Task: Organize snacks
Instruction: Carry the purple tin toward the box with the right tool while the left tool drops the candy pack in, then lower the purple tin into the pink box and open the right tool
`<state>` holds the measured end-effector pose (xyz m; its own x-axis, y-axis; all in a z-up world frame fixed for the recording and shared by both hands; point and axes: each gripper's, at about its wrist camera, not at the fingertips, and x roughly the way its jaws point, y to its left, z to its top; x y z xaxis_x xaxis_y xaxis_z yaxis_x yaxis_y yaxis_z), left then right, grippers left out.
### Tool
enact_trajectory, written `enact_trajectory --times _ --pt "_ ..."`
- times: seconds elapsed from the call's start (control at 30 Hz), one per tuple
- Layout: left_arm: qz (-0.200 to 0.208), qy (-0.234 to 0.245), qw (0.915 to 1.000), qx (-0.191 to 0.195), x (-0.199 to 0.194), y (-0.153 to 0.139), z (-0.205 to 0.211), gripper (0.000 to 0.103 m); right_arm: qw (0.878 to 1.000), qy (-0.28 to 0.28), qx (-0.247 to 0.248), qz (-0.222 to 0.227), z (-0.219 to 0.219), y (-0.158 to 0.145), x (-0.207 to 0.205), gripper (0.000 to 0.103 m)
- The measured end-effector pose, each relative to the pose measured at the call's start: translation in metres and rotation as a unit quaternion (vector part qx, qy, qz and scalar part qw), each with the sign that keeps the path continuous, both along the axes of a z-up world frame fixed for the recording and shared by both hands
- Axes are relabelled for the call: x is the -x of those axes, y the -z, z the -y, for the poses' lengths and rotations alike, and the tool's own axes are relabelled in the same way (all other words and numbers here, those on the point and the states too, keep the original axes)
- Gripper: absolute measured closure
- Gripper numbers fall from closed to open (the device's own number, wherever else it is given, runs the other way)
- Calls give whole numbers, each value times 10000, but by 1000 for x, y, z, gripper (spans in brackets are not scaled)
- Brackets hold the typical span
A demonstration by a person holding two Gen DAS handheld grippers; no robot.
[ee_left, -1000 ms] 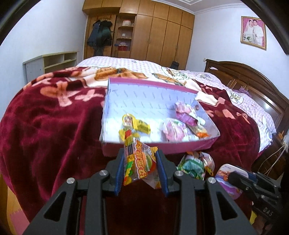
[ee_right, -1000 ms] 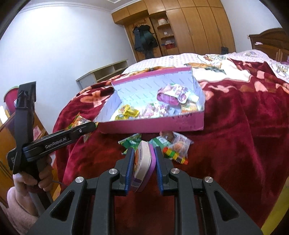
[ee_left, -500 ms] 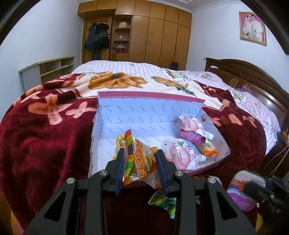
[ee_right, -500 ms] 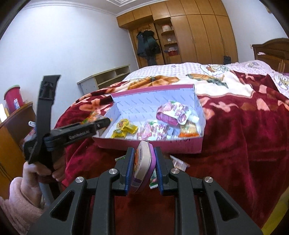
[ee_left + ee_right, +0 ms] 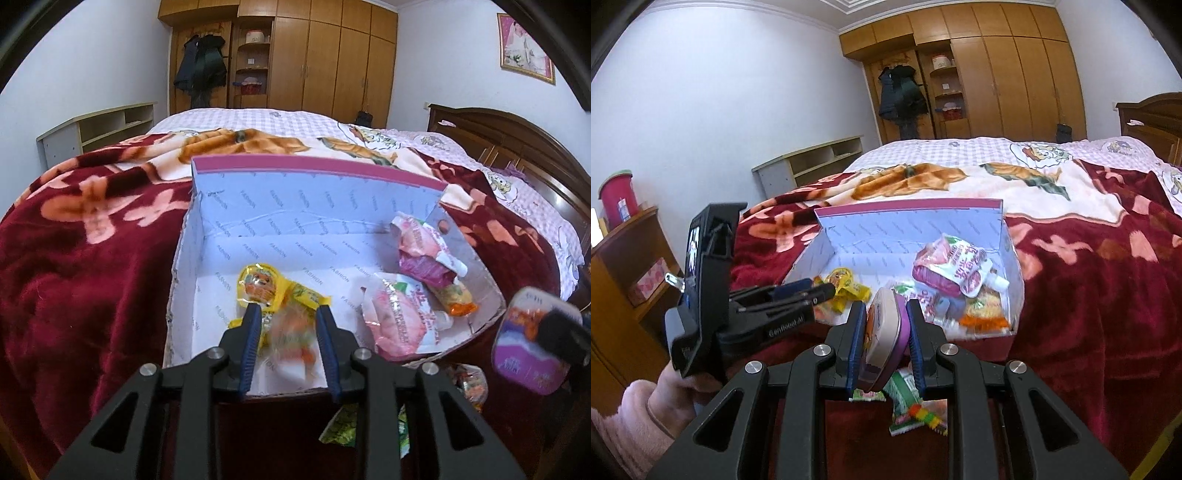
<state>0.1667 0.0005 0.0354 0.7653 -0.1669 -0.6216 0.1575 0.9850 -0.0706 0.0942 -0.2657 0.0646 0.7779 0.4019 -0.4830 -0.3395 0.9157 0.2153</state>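
A pink-rimmed cardboard box (image 5: 303,168) with a white lining lies open on the red blanket; it also shows in the right wrist view (image 5: 908,205). My left gripper (image 5: 288,314) is open over the box's near edge, and a blurred orange-and-clear snack bag (image 5: 293,338) shows between and below its fingers, apart from them. The box holds a yellow packet (image 5: 266,286), a pink pouch (image 5: 395,315) and a pink-purple drink pouch (image 5: 424,254). My right gripper (image 5: 884,308) is shut on a purple-and-white snack tub (image 5: 882,334), held near the box's front wall.
Loose green and clear packets (image 5: 908,402) lie on the blanket in front of the box. The bed (image 5: 1089,295) fills the room's right side, a wardrobe (image 5: 325,66) stands behind, a low shelf (image 5: 99,127) at left, a wooden cabinet (image 5: 624,280) at far left.
My left gripper moved forward over the box and opened, letting go of the orange snack bag, which is dropping into the box. My right gripper rose and moved toward the box with the tub.
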Motion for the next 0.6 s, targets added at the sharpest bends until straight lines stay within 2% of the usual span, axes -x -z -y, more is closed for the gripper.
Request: enact_trajectory --times 0.4,0.6 --pt "-124 -5 9999 45 -4 10 -5 71 9999 -156 -26 -42 -17 -7 -51 80" --pt "-129 -12 9998 141 -4 11 -6 65 9996 -226 -7 -166 -28 -3 -82 80"
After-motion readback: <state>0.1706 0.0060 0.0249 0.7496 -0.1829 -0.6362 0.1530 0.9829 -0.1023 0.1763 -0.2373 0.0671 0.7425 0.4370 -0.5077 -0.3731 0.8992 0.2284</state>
